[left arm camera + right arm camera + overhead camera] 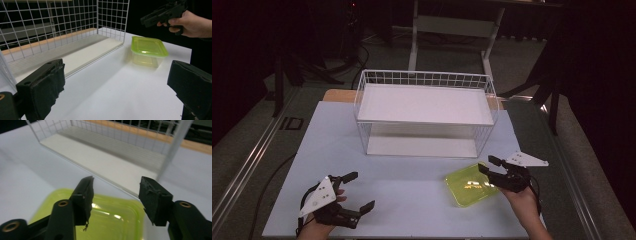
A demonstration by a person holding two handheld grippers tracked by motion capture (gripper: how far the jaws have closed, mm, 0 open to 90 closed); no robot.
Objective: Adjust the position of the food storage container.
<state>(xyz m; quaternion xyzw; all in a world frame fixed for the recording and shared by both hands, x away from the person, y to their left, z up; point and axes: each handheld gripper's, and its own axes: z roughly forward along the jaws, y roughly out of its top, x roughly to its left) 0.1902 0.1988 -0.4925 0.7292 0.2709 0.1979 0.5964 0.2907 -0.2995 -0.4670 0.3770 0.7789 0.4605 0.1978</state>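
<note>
Worktop (412,195): white wire rack (426,112) at the far edge. Yellow-green lidded container (469,185) near the front right corner, in front of the rack. Right hand-held gripper (488,166) poised over the container, jaws part open, gripping nothing; left hand-held gripper (359,190) at the front left, jaws wide apart, empty.

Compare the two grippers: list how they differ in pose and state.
The left gripper rests low over bare table, jaws spread wide; the right gripper hovers above the green box, jaws narrower, with nothing gripped. The left is far from the box; the right is right over it. Both are black and hand-held.
</note>
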